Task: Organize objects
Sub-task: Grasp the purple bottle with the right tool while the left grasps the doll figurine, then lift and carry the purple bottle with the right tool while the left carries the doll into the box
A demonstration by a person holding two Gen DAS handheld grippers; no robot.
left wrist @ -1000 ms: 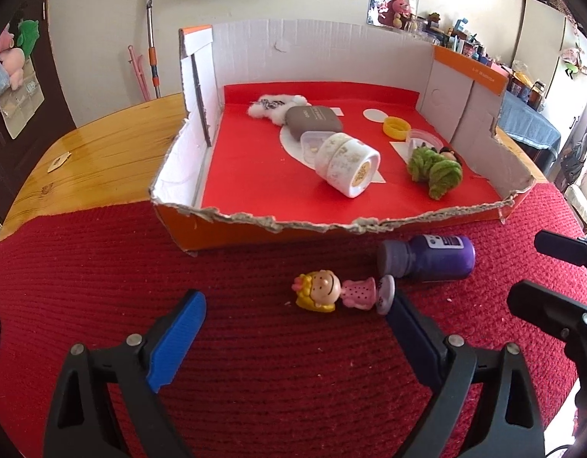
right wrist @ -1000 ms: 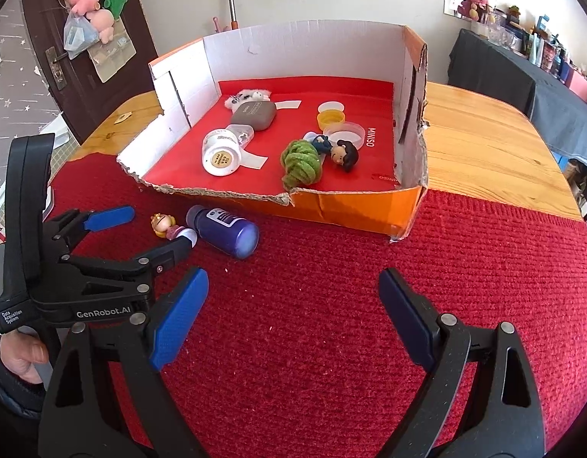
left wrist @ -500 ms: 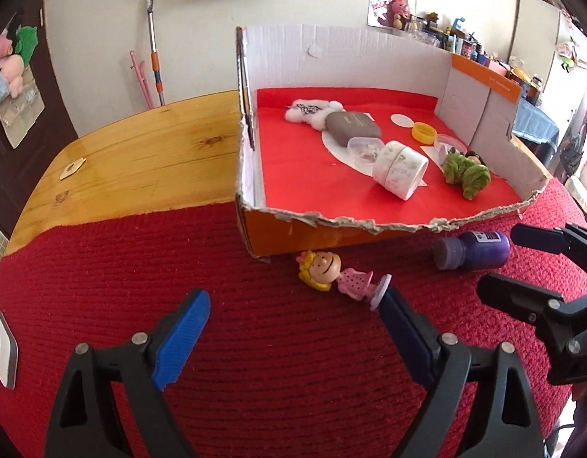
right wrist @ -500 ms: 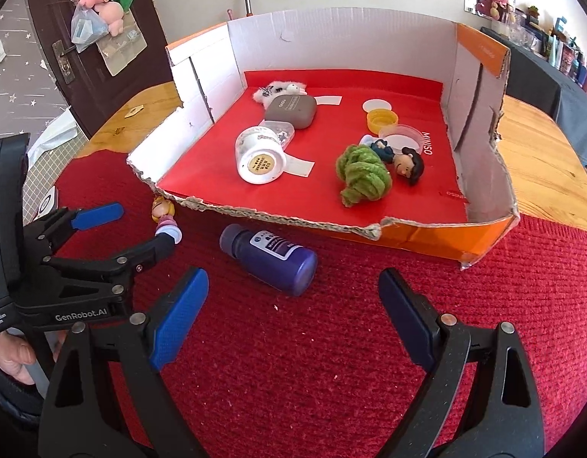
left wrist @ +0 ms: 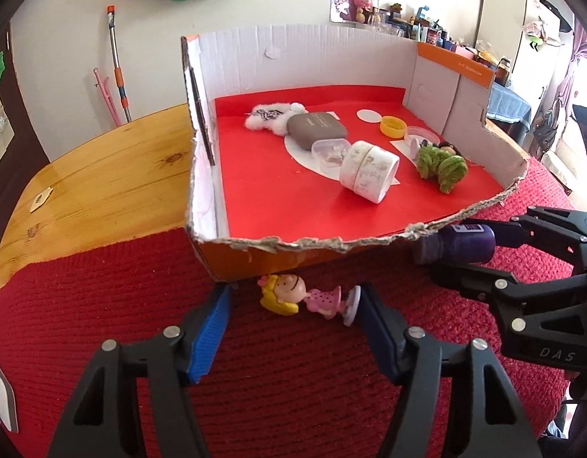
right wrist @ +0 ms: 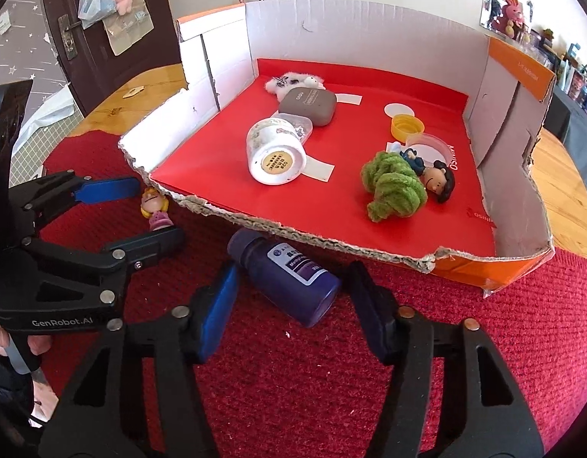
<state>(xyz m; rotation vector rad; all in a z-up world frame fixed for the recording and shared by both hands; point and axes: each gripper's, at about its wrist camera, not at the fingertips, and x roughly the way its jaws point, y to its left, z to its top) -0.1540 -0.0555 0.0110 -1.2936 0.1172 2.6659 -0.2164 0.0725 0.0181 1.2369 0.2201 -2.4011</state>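
A blonde doll figure in a pink dress lies on the red mat just in front of the cardboard box. My left gripper is open, its fingers on either side of the doll, not closed on it. A dark purple bottle lies on its side in front of the box. My right gripper is open around the bottle. The bottle and the right gripper also show in the left wrist view, and the doll and left gripper in the right wrist view.
The box holds a white tape roll, a grey case, a white fluffy toy, a yellow cap, a green yarn bundle and a dark-haired doll. Bare wooden table lies left of the box.
Both grippers have moved forward toward the box. The left fingers now flank the doll and the right fingers flank the purple bottle. Both jaws have narrowed somewhat.
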